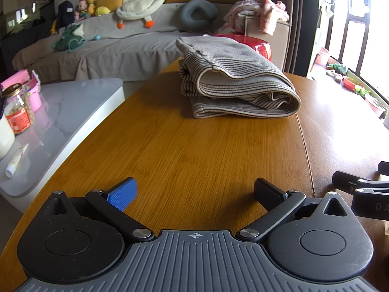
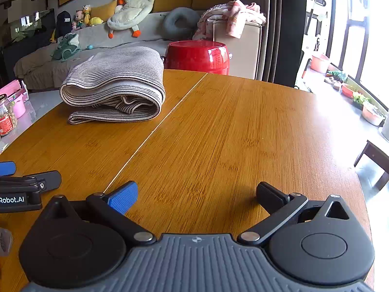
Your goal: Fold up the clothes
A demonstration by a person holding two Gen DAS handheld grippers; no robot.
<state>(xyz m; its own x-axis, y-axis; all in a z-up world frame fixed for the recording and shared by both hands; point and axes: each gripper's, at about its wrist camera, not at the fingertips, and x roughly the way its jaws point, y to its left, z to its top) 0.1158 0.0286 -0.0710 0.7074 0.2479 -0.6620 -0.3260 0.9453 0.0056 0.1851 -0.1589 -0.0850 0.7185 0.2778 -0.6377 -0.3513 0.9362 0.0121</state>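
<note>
A folded grey garment with fine dark stripes [image 1: 233,80] lies on the far part of the honey-coloured bamboo-grain wooden table [image 1: 184,150], doubled over into a thick soft bundle whose rounded fold faces the cameras and whose lower layer sticks out a little along the table. The left gripper [image 1: 194,192] sits low over the table well short of the garment, its blue ribbed finger and black finger spread wide apart with only bare wood between them, grasping nothing. The right gripper [image 2: 197,194] is likewise released, its two fingers splayed over the table on the near side of the garment and off to its right, across the pale seam that runs through the tabletop. Each gripper shows at the edge of the other's view, so they lie side by side near the front edge of the table. Beyond the garment stands a glossy red drum-shaped stool [image 2: 198,57]; behind it is what looks like a pale cabinet draped with pink clothes [image 2: 231,17], though its form is hard to make out. Left of the garment, off the table, a grey stone-look side table [image 1: 73,107] holds a clear glass jar with a red label [image 1: 18,109]
</note>
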